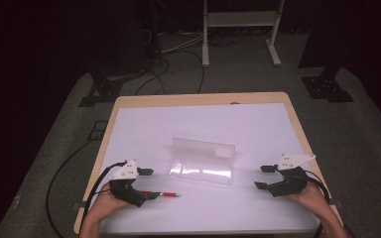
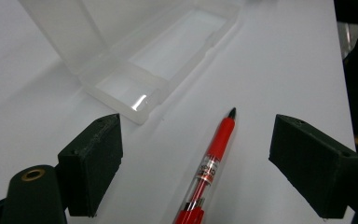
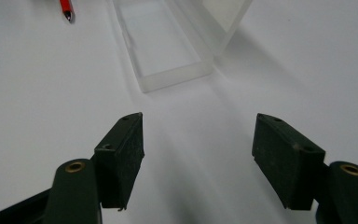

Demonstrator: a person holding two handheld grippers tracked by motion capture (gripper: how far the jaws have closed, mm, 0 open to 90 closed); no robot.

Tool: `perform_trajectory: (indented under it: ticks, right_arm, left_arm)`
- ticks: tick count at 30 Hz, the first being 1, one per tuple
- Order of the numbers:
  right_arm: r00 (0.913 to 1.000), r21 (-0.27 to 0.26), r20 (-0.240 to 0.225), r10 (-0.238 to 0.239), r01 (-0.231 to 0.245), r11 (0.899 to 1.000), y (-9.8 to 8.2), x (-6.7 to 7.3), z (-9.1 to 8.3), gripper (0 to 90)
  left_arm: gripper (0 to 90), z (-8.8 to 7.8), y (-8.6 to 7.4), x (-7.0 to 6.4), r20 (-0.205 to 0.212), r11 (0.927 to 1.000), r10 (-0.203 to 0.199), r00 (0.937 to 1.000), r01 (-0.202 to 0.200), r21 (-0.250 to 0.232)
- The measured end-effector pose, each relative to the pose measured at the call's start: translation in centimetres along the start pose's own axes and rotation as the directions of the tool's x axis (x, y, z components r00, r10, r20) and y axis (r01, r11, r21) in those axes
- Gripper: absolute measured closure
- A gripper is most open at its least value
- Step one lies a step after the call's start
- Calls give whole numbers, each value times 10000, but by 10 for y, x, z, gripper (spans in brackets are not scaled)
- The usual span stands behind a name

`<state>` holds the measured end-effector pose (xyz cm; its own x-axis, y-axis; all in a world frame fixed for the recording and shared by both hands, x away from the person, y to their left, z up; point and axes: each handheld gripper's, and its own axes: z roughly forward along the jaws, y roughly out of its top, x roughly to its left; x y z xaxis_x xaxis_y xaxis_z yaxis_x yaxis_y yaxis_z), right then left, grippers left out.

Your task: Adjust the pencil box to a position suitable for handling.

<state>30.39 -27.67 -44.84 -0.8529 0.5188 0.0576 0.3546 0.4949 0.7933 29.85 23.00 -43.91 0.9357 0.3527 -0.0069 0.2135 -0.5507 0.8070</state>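
Note:
A clear plastic pencil case lies open in the middle of the white table, its lid standing up at the far side. A red pen lies flat on the table to the case's front left. My left gripper is open with its jaws on either side of the pen's rear end. In the left gripper view the pen runs between the spread jaws of the left gripper, tip pointing past the case. My right gripper is open and empty, right of the case; it faces the pen tip.
The white sheet covers a wooden table whose edge shows at the far side. Beyond it on the dark floor are cables, a white frame's legs and black stand bases.

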Motion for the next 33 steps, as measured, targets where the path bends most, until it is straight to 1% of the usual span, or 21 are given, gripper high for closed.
perform_trajectory:
  ticks: [1,2,4,5,6,7,8,9,11,13,14,17,18,20,21,23,25,27,28,31,33]
  right_arm:
    - [10000,27,9,56,-56,10000,-1,1,-1,330]
    - [10000,46,20,59,-59,10000,-5,1,-1,330]
    - [9999,77,49,124,-124,9999,-8,2,-3,330]
    - [9999,77,49,124,-124,9999,-8,2,-3,330]
    - [9996,40,117,242,-242,9997,-12,1,-6,326]
    - [9996,40,117,242,-242,9997,-12,1,-6,326]
    - [9996,-7,145,257,-257,9997,-13,1,-7,327]
    - [9993,-66,204,299,-298,9995,-16,1,-11,327]
    - [9992,-80,218,327,-325,9994,-17,1,-12,327]
    - [9989,-140,245,409,-405,9991,-21,0,-14,327]
    - [9989,-140,245,409,-405,9991,-21,0,-14,327]
    - [9985,-154,282,466,-462,9988,-24,-1,-15,327]
    - [9984,-169,280,483,-479,9987,-25,-1,-16,327]
    - [9984,-183,283,497,-492,9986,-26,-1,-16,327]
    - [9984,-191,285,496,-491,9986,-26,-1,-16,327]
    - [9983,-266,298,507,-499,9984,-25,-1,-18,327]
    - [9983,-293,306,502,-493,9984,-25,-2,-18,327]
    - [9982,-306,296,526,-517,9982,-26,-2,-18,327]
    - [9982,-299,310,516,-506,9983,-26,-2,-19,327]
    - [9980,-336,322,545,-534,9980,-27,-3,-19,326]
    - [9980,-453,388,494,-477,9978,-26,-2,-20,326]
  left_arm:
    - [166,2,0,0,99,9999,43,9999,-44,116]
    - [201,4,0,-1,134,9995,220,9997,-224,233]
    - [226,7,0,-1,265,9985,345,9991,-355,409]
    - [231,7,0,-1,265,9985,345,9991,-355,409]
    - [251,10,-1,-1,361,9969,481,9982,-503,611]
    - [269,10,-1,-1,361,9969,481,9982,-503,611]
    - [269,12,-1,-1,451,9953,554,9974,-588,766]
    - [325,13,-2,-1,532,9939,638,9965,-682,865]
    - [345,15,-2,-2,637,9912,801,9948,-862,1001]
    - [424,16,-3,-1,824,9898,850,9930,-936,1072]
    - [424,17,-3,-2,815,9886,903,9926,-992,1129]
    - [490,19,-3,-1,957,9860,951,9909,-1070,1278]
    - [490,20,-3,-1,969,9846,1010,9902,-1135,1327]
    - [528,22,-2,-1,1119,9813,1082,9878,-1241,1471]
    - [537,24,-1,0,1228,9770,1124,9860,-1322,1675]
    - [583,26,-1,1,1348,9738,1151,9842,-1386,1802]
    - [596,27,0,2,1462,9713,1161,9824,-1431,1899]
    - [626,29,1,3,1512,9711,1097,9824,-1384,1945]
    - [638,30,1,4,1594,9678,1141,9806,-1460,2049]
    - [655,32,1,5,1677,9665,1077,9799,-1427,2134]
    - [667,32,1,7,1821,9650,988,9783,-1388,2224]
